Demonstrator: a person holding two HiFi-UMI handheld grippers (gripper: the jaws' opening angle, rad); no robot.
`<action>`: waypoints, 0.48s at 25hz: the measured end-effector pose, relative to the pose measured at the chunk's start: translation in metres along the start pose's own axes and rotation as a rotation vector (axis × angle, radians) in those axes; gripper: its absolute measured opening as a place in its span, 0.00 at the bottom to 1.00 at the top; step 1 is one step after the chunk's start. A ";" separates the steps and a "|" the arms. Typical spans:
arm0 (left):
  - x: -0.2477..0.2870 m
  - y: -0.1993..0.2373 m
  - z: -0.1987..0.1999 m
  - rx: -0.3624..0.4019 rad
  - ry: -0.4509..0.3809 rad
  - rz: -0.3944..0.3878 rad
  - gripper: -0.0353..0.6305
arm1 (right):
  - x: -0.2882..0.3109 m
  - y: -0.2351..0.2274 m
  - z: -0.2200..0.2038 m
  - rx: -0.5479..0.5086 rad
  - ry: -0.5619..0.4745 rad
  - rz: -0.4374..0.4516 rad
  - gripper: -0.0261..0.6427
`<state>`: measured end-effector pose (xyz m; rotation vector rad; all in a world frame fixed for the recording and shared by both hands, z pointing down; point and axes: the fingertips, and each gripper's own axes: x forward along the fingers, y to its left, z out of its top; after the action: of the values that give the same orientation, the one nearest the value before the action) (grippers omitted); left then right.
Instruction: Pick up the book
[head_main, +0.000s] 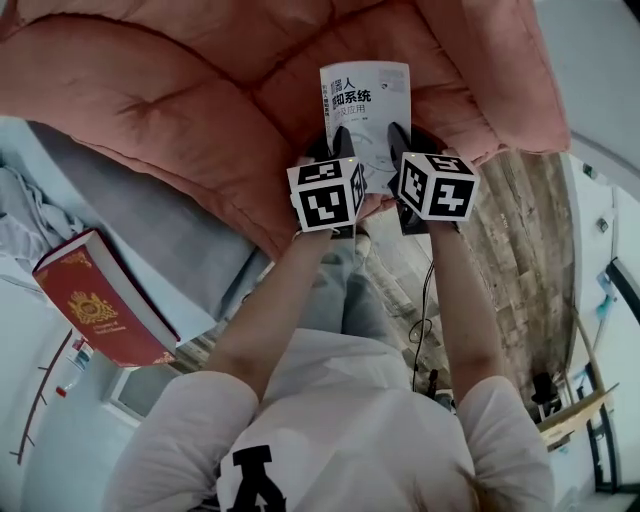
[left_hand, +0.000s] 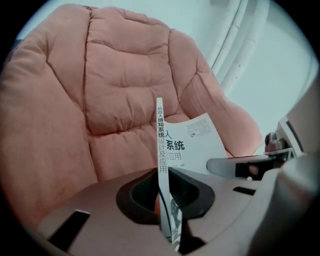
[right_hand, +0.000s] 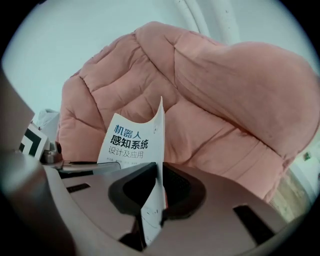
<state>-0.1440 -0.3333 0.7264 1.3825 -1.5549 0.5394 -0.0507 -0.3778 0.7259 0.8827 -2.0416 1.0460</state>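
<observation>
Book (head_main: 365, 100), white cover, pinched at both lower corners, upper centre of frame.
My left gripper (left_hand: 167, 197) and right gripper (right_hand: 159, 187) hold it, jaws narrow on its edges; pink cushion (head_main: 180, 100) beyond; red book (head_main: 100, 300) at lower left.

Thin white book (head_main: 365, 112), blue-black title, held above pink cushion, cover up

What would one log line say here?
left gripper: shut on white book | right gripper: shut on white book | backdrop: pink cushion
</observation>
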 end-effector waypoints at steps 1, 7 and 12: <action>-0.006 -0.003 0.002 0.003 -0.002 -0.006 0.12 | -0.007 0.002 0.002 0.002 -0.006 -0.003 0.13; -0.046 -0.027 0.022 0.012 -0.040 -0.068 0.12 | -0.059 0.014 0.022 0.022 -0.063 -0.039 0.13; -0.088 -0.058 0.057 0.085 -0.124 -0.130 0.12 | -0.116 0.024 0.052 0.029 -0.174 -0.075 0.13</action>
<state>-0.1192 -0.3502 0.6102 1.5952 -1.5418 0.4520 -0.0197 -0.3811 0.6002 1.0905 -2.1216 0.9905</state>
